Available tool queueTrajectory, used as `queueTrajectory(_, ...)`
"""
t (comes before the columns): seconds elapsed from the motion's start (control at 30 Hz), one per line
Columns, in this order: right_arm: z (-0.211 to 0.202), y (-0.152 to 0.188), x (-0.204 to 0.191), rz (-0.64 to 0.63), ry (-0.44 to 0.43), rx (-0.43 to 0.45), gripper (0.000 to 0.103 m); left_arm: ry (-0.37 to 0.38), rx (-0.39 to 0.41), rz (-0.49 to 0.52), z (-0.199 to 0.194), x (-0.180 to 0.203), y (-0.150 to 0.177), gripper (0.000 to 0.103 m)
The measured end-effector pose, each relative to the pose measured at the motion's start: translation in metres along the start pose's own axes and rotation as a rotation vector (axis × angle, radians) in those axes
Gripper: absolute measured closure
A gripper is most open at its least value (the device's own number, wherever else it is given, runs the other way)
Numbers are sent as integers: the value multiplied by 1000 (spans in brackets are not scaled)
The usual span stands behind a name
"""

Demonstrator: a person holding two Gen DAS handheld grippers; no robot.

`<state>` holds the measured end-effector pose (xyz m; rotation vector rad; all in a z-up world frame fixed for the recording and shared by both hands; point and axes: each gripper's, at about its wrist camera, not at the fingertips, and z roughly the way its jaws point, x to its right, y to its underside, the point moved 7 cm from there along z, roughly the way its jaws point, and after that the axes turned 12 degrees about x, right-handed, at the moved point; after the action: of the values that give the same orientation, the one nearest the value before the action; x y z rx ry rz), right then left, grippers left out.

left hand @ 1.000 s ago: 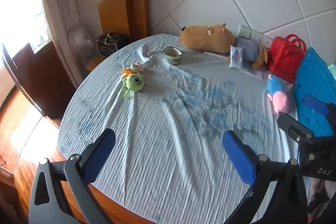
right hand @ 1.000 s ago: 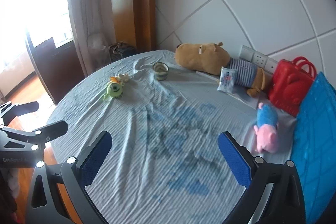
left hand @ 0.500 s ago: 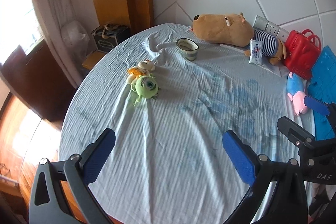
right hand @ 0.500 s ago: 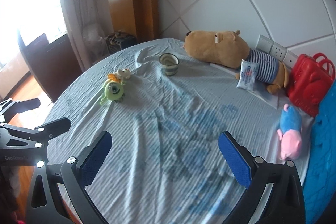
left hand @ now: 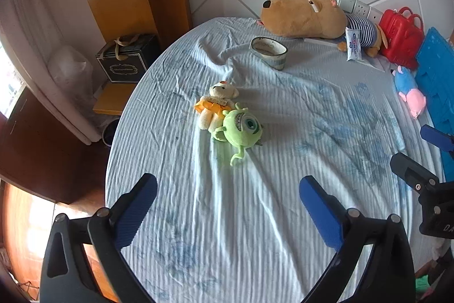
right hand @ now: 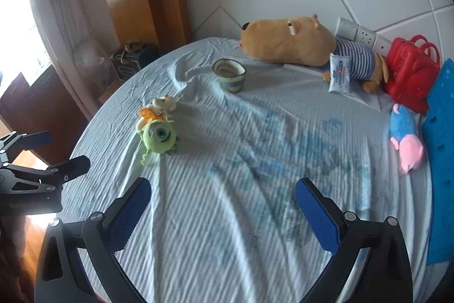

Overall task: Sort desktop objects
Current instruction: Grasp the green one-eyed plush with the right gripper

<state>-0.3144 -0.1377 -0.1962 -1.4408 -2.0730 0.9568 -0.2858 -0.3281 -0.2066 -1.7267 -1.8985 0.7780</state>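
Note:
A green one-eyed plush (left hand: 241,129) lies on the round table's striped blue cloth (left hand: 255,217), touching a small cream bear in an orange dress (left hand: 217,104). It also shows in the right wrist view (right hand: 158,137), with the bear (right hand: 157,110) behind it. A ceramic cup (left hand: 269,51) (right hand: 230,74) stands farther back. A pink and blue pig plush (left hand: 408,93) (right hand: 405,138) lies at the right. My left gripper (left hand: 227,213) is open and empty, short of the green plush. My right gripper (right hand: 222,210) is open and empty over the cloth.
A big brown plush in a striped shirt (left hand: 306,16) lies at the back with a white packet (left hand: 353,44) against it. A red toy case (left hand: 403,33) and a blue plastic tray (left hand: 437,87) stand at the right. A dark gift box (left hand: 124,58) sits beyond the table's left edge.
Both grippers have swung left and come closer to the green plush and the bear. Both stay open and empty. Nothing on the table has moved.

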Motion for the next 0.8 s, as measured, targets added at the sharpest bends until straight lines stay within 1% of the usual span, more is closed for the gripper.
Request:
queueTrajectory(0.17, 25, -3, -22, -2, -11, -9, 0, 3, -9, 20, 20, -19, -4, 1)
queueTrajectory(0.27, 37, -1, -35, 0, -7, -36, 0, 31, -19, 28, 33, -27, -8, 1)
queueTrajectory(0.33, 46, -2, -41, 21, 9, -44, 0, 50, -29, 59, 44, -31, -11, 1)
queueTrajectory(0.43, 58, -1, -48, 90, 53, -39, 0, 102, -34, 131, 62, -36, -17, 2)
queueTrajectory(0.5, 67, 1, -56, 135, 97, -45, 0, 146, -38, 181, 75, -43, -21, 2)
queueTrajectory(0.57, 75, 6, -67, 180, 159, -57, 0, 204, -42, 234, 91, -52, -26, 7)
queueTrajectory(0.63, 80, 10, -77, 231, 228, -65, 1, 258, -58, 286, 109, -64, -28, 17)
queueTrajectory(0.67, 83, 13, -85, 258, 250, -69, 1, 277, -72, 306, 118, -70, -28, 17)
queueTrajectory(0.7, 85, 15, -92, 285, 271, -73, 2, 297, -83, 321, 125, -75, -28, 17)
queueTrajectory(0.73, 88, 18, -99, 312, 292, -77, 9, 318, -92, 334, 132, -80, -28, 17)
queueTrajectory(0.77, 91, 19, -105, 337, 306, -79, 19, 337, -100, 342, 138, -82, -28, 18)
queueTrajectory(0.8, 95, 20, -111, 359, 313, -79, 25, 356, -107, 347, 143, -83, -28, 21)
